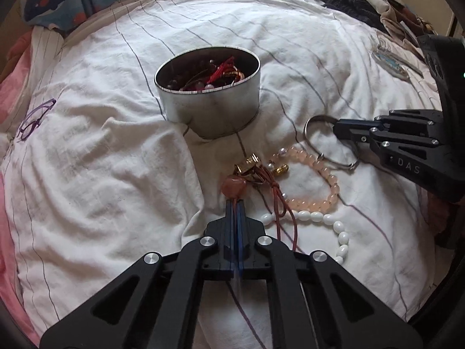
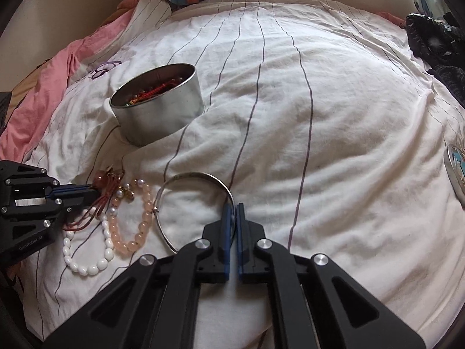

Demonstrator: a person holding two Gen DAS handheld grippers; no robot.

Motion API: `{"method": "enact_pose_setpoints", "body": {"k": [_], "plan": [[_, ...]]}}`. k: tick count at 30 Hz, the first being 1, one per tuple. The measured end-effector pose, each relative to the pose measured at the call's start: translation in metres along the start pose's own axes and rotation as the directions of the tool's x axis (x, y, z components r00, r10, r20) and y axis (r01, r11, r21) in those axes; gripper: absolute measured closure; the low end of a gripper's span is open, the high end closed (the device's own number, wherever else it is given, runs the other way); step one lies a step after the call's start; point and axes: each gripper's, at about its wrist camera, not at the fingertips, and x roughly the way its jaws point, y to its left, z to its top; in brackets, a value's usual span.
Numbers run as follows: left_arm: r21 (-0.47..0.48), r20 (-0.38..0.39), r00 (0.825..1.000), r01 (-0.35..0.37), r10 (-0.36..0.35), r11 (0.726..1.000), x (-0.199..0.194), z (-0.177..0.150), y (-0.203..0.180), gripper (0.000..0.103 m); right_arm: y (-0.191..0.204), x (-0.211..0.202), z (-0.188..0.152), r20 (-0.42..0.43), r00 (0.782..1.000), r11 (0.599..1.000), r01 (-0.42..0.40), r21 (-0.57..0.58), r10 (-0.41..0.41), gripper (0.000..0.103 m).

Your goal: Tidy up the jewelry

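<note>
Left tool [image 1: 236, 203] clamped on red cord [image 1: 280, 203]; right tool [image 2: 232, 208] pinching bangle [image 2: 200, 176]; tin [image 1: 209, 107] behind on bed [image 1: 101, 174].

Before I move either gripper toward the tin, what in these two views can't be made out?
- Tin contents: a dark tangle in the left wrist view; in the right wrist view the wall hides most.
- Red cord: its run under the left gripper is hidden by the fingers.
- Silver bangle: the near arc disappears behind the right gripper.
- White bead bracelet: part lies behind the left gripper's frame.
</note>
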Motion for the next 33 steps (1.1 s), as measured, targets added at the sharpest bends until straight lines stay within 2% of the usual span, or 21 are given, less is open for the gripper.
{"method": "enact_pose_setpoints", "body": {"k": [2, 5, 8, 11, 14, 21, 24, 25, 27, 30, 33], "plan": [[-0.048, 0.068, 0.997, 0.035, -0.032, 0.998, -0.019, 0.008, 0.004, 0.101, 0.001, -0.008, 0.003, 0.042, 0.999, 1.000, -0.026, 0.013, 0.025, 0.100], [-0.124, 0.190, 0.976, 0.126, -0.101, 0.984, -0.047, 0.020, 0.016, 0.101, 0.005, -0.024, 0.014, 0.134, 0.988, 0.996, -0.077, 0.038, 0.071, 0.100], [-0.167, 0.277, 0.954, 0.168, -0.117, 0.972, -0.066, 0.034, 0.022, 0.101, 0.013, -0.038, 0.028, 0.217, 0.973, 0.995, -0.092, 0.036, 0.082, 0.100], [-0.198, 0.330, 0.938, 0.179, -0.107, 0.964, -0.075, 0.047, 0.030, 0.101, 0.017, -0.040, 0.041, 0.253, 0.964, 0.995, -0.092, 0.032, 0.081, 0.100], [-0.211, 0.331, 0.939, 0.169, -0.092, 0.963, -0.069, 0.060, 0.035, 0.101, 0.017, -0.037, 0.056, 0.264, 0.962, 0.996, -0.085, 0.029, 0.075, 0.100], [-0.269, 0.321, 0.941, 0.199, -0.107, 0.942, -0.038, 0.077, 0.048, 0.101, 0.021, -0.027, 0.072, 0.272, 0.962, 1.000, -0.029, 0.000, 0.028, 0.100], [-0.305, 0.281, 0.954, 0.194, -0.107, 0.932, -0.015, 0.085, 0.056, 0.100, 0.021, -0.019, 0.078, 0.262, 0.965, 1.000, -0.021, 0.002, 0.020, 0.100], [-0.319, 0.260, 0.956, 0.219, -0.137, 0.922, -0.004, 0.087, 0.061, 0.099, 0.022, -0.016, 0.079, 0.260, 0.965, 1.000, -0.016, -0.005, 0.017, 0.100], [-0.371, 0.196, 0.972, 0.194, -0.127, 0.908, 0.013, 0.089, 0.069, 0.090, 0.027, -0.012, 0.084, 0.256, 0.966, 1.000, -0.007, -0.024, 0.013, 0.100], [-0.411, 0.195, 0.974, 0.183, -0.110, 0.893, 0.011, 0.083, 0.078, 0.075, 0.035, -0.002, 0.092, 0.249, 0.969, 0.999, 0.004, -0.054, 0.009, 0.100], [-0.450, 0.219, 0.974, 0.152, -0.056, 0.880, -0.007, 0.076, 0.089, 0.069, 0.043, 0.008, 0.099, 0.235, 0.972, 0.997, -0.008, -0.072, 0.024, 0.100]]}}
